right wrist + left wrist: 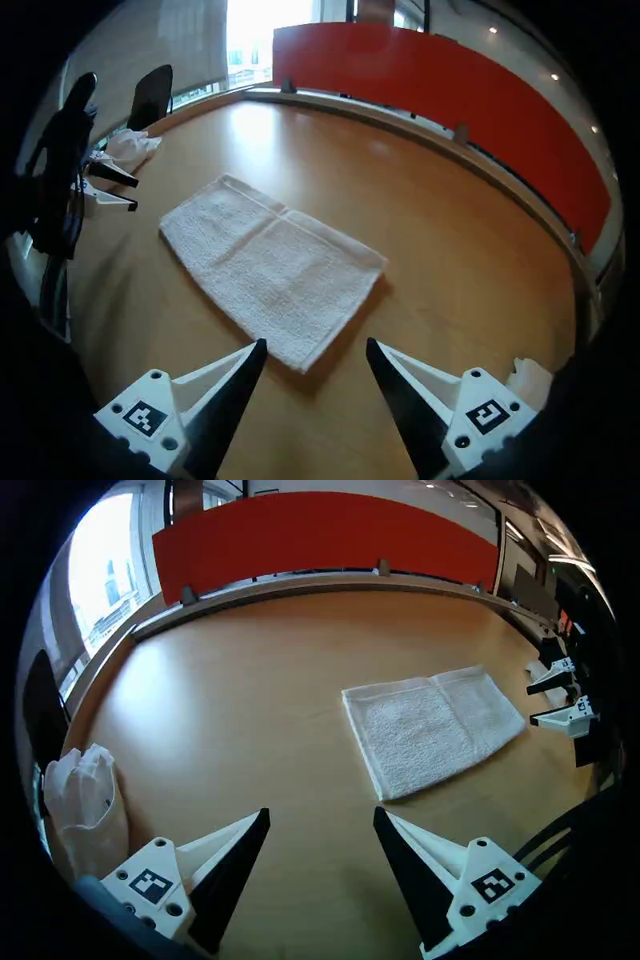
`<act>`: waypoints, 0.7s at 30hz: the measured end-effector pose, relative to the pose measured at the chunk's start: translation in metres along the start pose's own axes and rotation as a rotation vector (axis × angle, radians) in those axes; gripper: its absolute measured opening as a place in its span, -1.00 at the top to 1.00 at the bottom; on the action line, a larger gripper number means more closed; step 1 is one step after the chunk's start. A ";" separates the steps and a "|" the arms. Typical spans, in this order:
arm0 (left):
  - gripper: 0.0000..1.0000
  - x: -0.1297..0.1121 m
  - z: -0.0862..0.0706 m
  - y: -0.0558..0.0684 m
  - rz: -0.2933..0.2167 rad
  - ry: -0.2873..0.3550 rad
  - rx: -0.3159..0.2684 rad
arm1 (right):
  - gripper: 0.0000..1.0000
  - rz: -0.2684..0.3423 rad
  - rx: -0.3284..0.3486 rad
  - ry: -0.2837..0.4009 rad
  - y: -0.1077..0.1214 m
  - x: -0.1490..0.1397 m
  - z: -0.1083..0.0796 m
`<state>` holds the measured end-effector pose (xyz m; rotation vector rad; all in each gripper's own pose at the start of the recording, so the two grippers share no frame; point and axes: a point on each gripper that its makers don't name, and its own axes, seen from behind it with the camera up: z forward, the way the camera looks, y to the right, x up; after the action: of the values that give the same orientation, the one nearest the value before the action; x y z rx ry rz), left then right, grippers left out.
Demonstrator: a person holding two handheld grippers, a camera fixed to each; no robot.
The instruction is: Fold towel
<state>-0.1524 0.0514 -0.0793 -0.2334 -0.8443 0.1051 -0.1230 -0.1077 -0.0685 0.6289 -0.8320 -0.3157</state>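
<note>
You have a broad wooden table [232, 704] under you, closed off along its far edge by a low red partition [320, 544], with a bright window [104, 576] beyond the far left corner. Most of the tabletop is bare wood, so there is open room all round the towel [268, 268].

The towel lies flat on the table as a folded rectangle with a crease line across it. In the right gripper view it runs diagonally, and its near corner lies just ahead of your right gripper [314, 342], a little toward the left finger and not touching it. In the left gripper view it lies ahead and off to the right, well apart from your left gripper [320, 810], with bare wood between them.

Both grippers are spread wide with nothing between the fingers. In the left gripper view the right gripper's tips point in from beyond the towel's far short edge.

A crumpled white bag [84, 800] sits at the table's left edge near your left gripper, and dark chairs [152, 92] stand beyond that edge.
</note>
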 end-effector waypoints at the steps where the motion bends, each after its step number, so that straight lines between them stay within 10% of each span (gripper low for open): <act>1: -0.93 -0.001 -0.001 0.000 -0.003 0.004 0.000 | -0.92 -0.004 0.003 -0.002 0.000 -0.001 0.000; 21: -0.92 -0.006 -0.026 -0.002 -0.043 0.128 0.039 | -0.75 -0.072 0.052 -0.041 -0.010 -0.010 0.001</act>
<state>-0.1374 0.0444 -0.0997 -0.1838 -0.7192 0.0659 -0.1305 -0.1109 -0.0796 0.7045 -0.8603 -0.3742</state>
